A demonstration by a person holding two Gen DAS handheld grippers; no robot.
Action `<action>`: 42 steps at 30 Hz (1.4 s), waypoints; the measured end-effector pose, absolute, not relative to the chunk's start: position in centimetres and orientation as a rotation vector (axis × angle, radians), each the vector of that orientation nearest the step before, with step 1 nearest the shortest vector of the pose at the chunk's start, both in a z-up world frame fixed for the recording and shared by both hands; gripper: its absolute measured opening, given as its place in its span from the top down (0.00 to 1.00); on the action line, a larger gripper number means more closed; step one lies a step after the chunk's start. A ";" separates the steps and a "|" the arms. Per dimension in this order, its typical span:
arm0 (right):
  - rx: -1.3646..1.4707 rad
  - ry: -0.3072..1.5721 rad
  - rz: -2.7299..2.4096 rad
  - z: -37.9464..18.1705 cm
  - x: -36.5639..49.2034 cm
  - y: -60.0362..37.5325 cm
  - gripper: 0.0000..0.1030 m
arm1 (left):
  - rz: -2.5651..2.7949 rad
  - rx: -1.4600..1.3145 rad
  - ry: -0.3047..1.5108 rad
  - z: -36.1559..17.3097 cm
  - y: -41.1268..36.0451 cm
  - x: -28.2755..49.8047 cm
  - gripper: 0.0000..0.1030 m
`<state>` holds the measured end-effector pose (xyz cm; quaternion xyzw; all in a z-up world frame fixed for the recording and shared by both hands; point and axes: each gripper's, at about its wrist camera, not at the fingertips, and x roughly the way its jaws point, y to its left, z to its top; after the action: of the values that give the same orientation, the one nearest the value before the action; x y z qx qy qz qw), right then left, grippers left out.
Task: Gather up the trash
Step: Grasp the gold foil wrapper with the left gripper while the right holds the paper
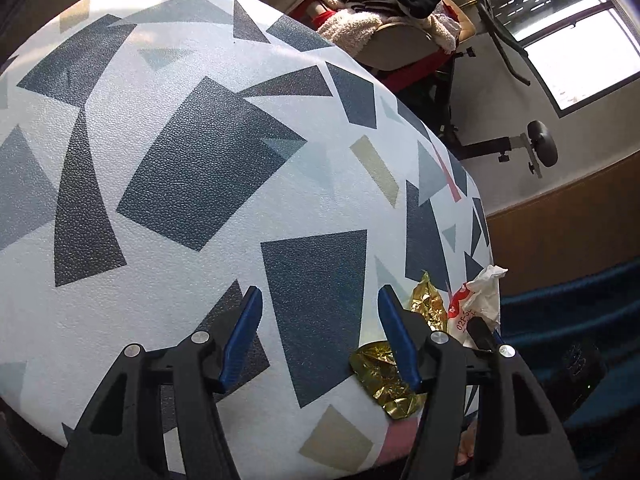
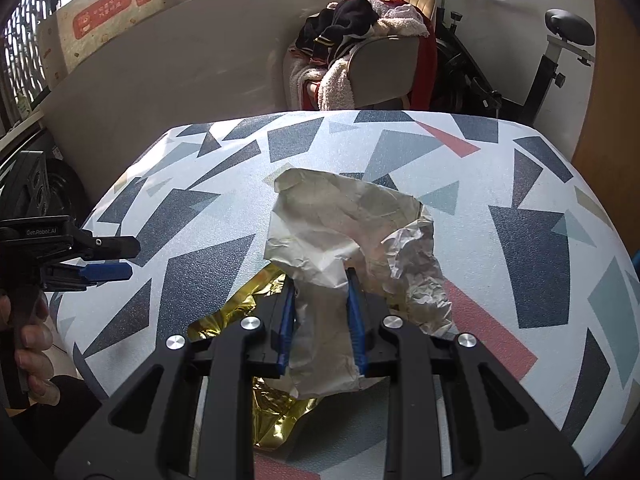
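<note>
Sunlight from the windows falls on a white worktop [image 2: 400, 152] covered with dark blue, grey, tan and pink shapes. Behind it stands a beige chair [image 2: 384, 68] piled with fluffy clothes, and next to that is a black exercise bike [image 2: 520, 80].

On the right wrist view, the right gripper [image 2: 320, 276] has its blue fingers [image 2: 354, 312] squeezed onto a crumpled white paper wrapper [image 2: 340, 224]. The paper sticks up and spreads out past the fingertips. Part of it also hangs down between the fingers. A shiny gold foil wrapper [image 2: 240, 308] lies on the worktop under this gripper, close to the near edge.

On the left wrist view, the left gripper [image 1: 320, 296] has its blue fingers [image 1: 244, 332] wide apart with nothing between them. It is over the worktop, just to the left of the gold foil [image 1: 384, 380]. The white paper [image 1: 480, 296] shows at the right edge of the worktop, with red marks printed on it. It is just beside another bit of gold foil [image 1: 428, 300].

The left gripper [image 2: 108, 256] also shows at the left side of the right wrist view. A hand [image 2: 32, 348] holds its handle there.
</note>
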<state>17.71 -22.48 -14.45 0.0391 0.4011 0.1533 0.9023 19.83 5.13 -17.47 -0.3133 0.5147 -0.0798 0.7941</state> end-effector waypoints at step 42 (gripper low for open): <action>0.129 0.791 0.269 -11.6 15.3 -25.3 0.74 | -0.503 -0.175 0.934 -14.6 -3.3 21.2 0.94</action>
<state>15.26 -25.27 -11.59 0.0627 0.3838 0.1303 0.9120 21.18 -3.32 -14.60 -0.0832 0.4450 -0.2396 0.8589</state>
